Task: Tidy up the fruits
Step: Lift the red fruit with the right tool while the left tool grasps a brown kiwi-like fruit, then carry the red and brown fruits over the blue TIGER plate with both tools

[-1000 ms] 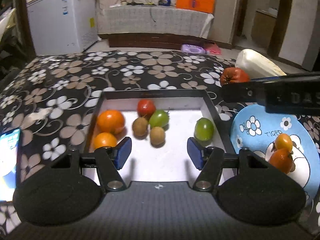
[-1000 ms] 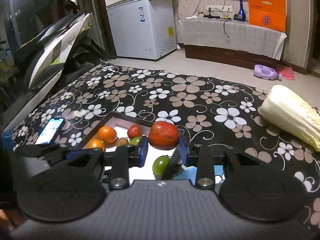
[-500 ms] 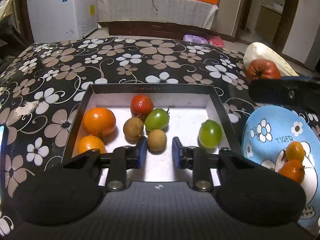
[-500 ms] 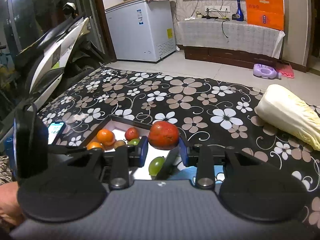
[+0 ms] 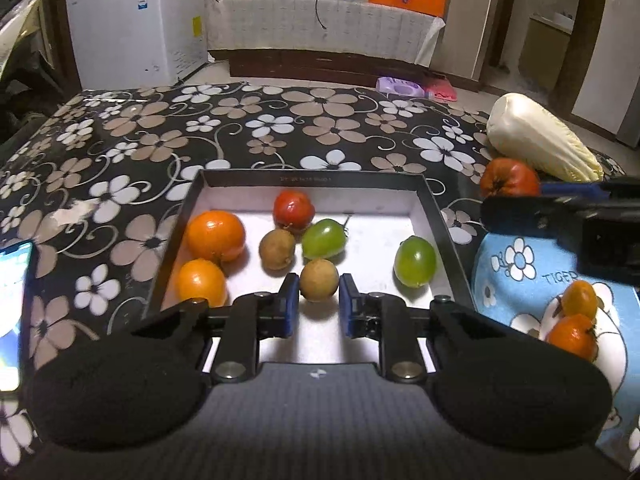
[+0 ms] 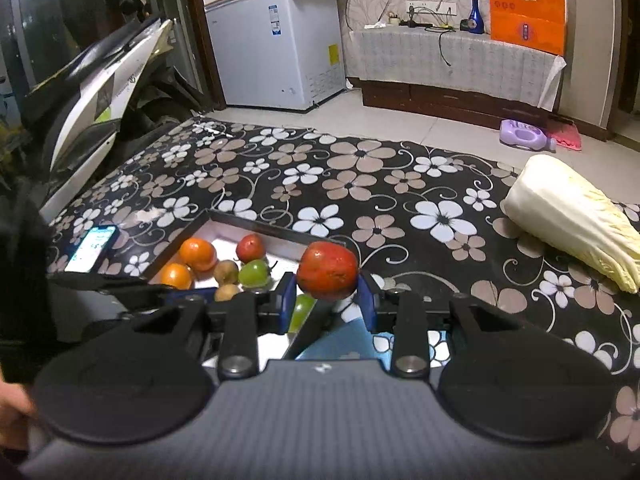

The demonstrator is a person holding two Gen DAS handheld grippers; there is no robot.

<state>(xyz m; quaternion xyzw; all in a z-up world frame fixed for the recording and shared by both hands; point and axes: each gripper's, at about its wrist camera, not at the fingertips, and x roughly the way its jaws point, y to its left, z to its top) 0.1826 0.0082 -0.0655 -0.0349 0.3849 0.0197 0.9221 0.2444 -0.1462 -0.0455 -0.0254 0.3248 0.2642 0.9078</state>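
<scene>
A black tray with a white floor holds two oranges, a red tomato, two green fruits and two small brown fruits. My left gripper reaches into the tray from its near side. Its blue pads are shut on the nearer brown fruit. My right gripper is shut on a larger red tomato and holds it in the air over the tray's right edge. That tomato also shows in the left wrist view. A blue plate right of the tray carries two small oranges.
A pale cabbage lies on the flowered cloth at the far right. A lit phone lies left of the tray. A scooter stands past the table's left edge. A person's hand shows at the lower left.
The left gripper's jaws came together from wide apart and now pinch the nearer brown fruit. The right gripper kept still with the red tomato.
</scene>
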